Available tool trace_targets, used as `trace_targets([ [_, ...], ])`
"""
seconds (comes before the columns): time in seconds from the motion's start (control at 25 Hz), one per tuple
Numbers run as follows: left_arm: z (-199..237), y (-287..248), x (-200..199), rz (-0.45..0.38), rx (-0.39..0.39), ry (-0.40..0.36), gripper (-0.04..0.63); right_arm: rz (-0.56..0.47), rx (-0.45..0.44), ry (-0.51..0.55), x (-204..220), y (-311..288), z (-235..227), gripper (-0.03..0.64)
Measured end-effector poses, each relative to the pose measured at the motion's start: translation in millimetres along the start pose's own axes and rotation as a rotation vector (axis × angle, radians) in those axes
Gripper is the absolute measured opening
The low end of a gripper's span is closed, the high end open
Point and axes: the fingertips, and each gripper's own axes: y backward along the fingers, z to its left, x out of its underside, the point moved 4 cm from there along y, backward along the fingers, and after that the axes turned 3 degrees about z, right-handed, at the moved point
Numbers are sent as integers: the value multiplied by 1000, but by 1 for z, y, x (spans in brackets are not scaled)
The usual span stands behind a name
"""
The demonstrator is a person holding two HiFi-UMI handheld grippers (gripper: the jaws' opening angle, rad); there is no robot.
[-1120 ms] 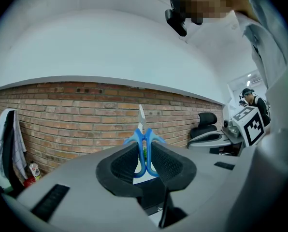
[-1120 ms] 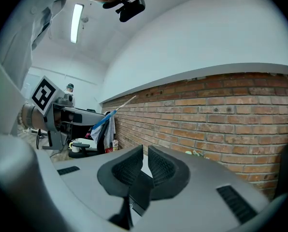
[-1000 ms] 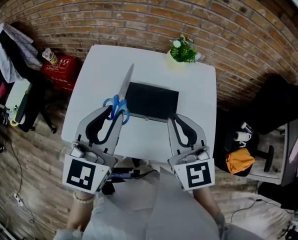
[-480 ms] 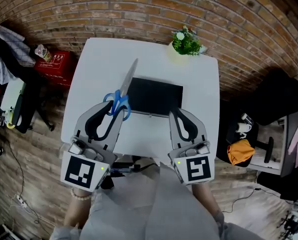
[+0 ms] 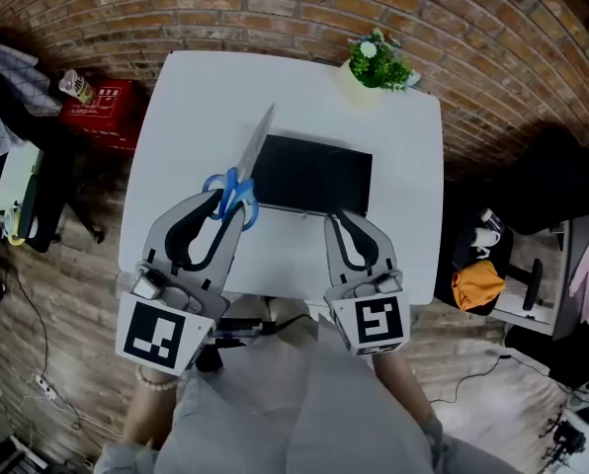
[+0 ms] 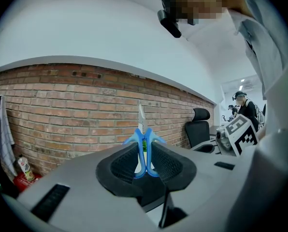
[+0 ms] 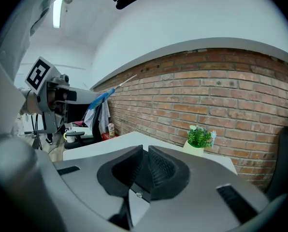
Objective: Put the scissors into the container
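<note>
So far only the pickup is done: the left hand-held gripper (image 5: 230, 205) has its jaws closed on the blue plastic handles of the steel-bladed scissors (image 5: 247, 166), held above the white surface (image 5: 275, 87) with the blades pointing away from the person. The blade tip lies just beside the far left corner of the shallow black rectangular container (image 5: 314, 178), which looks empty. What remains, by this reading, is to carry the scissors rightward over the container, lower them and let go. The right hand-held gripper (image 5: 336, 221) has its jaws together on nothing and sits at the container's near edge, where it could crowd a lowering move. Bare surface surrounds the container on all sides. The small green potted plant (image 5: 378, 62) stands at the far edge, apart from the container and out of the likely path
</note>
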Motion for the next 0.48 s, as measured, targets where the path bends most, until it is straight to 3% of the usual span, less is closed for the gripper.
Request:
trace_targets([
  [0.48,14,4,25,64,-17,25,100,203,-8,-138,82,-38,17,60],
])
